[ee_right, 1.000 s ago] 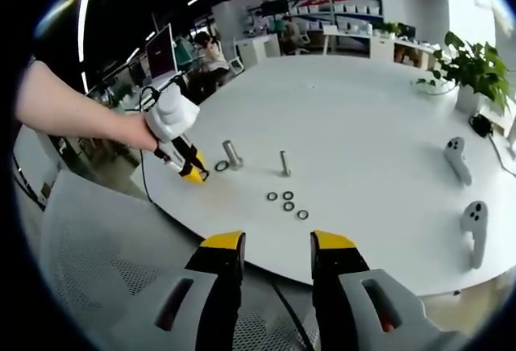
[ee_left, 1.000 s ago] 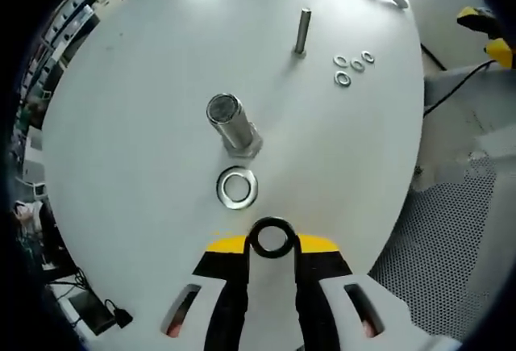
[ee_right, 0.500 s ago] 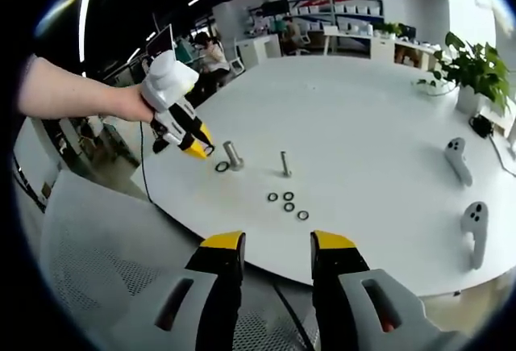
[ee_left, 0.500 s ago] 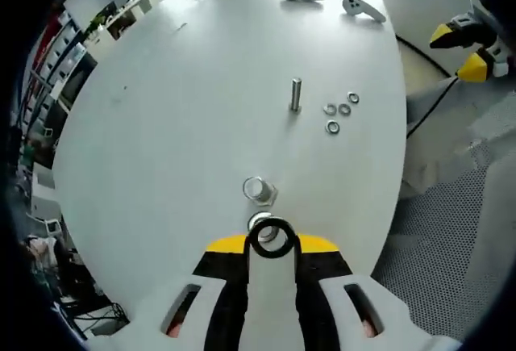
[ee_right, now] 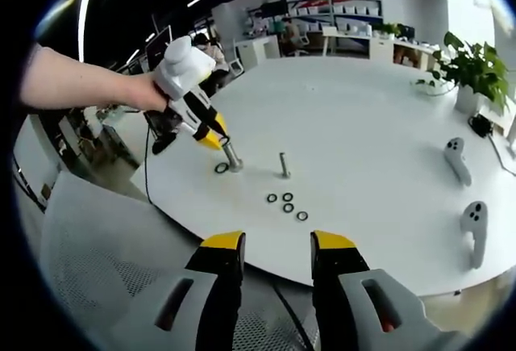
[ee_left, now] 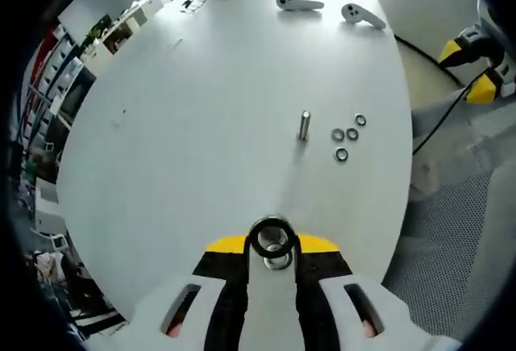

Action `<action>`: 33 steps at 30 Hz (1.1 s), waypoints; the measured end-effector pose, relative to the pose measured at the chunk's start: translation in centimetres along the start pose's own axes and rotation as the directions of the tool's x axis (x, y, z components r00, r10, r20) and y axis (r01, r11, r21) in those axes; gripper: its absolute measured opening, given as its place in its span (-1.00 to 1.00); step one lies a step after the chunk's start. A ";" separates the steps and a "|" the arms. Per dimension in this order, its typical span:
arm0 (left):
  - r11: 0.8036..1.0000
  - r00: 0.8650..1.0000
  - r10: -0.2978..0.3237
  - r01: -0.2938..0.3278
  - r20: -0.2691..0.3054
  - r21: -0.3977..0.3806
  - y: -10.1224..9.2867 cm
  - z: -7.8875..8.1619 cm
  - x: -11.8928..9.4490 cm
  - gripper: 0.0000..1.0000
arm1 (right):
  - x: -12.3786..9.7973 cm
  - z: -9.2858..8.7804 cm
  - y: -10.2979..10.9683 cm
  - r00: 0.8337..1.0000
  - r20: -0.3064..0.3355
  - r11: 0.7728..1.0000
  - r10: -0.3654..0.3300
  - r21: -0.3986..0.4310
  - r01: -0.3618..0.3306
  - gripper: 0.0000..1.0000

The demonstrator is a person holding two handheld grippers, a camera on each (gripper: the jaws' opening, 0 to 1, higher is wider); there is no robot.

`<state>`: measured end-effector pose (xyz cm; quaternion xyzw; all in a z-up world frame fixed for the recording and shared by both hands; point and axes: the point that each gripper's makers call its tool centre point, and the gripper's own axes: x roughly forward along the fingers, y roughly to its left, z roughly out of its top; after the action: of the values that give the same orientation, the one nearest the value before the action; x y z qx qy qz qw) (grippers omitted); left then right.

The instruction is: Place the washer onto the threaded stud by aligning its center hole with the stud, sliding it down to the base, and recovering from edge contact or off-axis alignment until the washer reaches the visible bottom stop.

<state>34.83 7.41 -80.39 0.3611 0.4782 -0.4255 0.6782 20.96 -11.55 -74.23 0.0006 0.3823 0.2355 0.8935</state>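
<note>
White round table [ee_right: 387, 125], office shelves [ee_right: 355, 4] behind; left gripper [ee_left: 272, 242] pinches washer [ee_left: 272, 236], right gripper [ee_right: 276, 246] agape.

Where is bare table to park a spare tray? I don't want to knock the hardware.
The wide stretch of white table between the thin stud and the two controllers is bare. It is crowded near the front edge, around the small washers, the thick stud and the left gripper.
</note>
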 end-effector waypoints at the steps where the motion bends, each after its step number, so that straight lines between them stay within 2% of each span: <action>1: 1.000 1.000 0.000 0.000 -0.007 0.004 0.0 0.0 0.1 -0.63 | 0.0 0.0 0.0 1.000 -0.001 1.000 0.000 0.001 0.000 -0.31; 14: 1.000 0.999 -0.019 0.020 -0.037 0.021 0.1 -0.2 0.8 -0.63 | 0.0 0.0 -0.1 1.000 0.002 1.000 -0.003 0.006 0.003 -0.31; 22: 0.998 0.998 -0.022 0.025 -0.064 0.051 -0.2 -0.5 2.8 -0.62 | -0.1 0.0 -0.3 1.000 0.006 1.000 -0.010 0.015 0.010 -0.31; 33: 0.998 0.997 -0.025 0.029 -0.072 0.064 -1.0 -0.9 3.7 -0.62 | 0.0 0.0 -0.4 1.000 0.001 1.000 -0.014 0.013 0.014 -0.31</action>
<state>34.26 6.92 -84.28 0.3915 0.4929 -0.4367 0.6427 21.05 -11.89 -74.29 0.0039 0.3831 0.2269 0.8954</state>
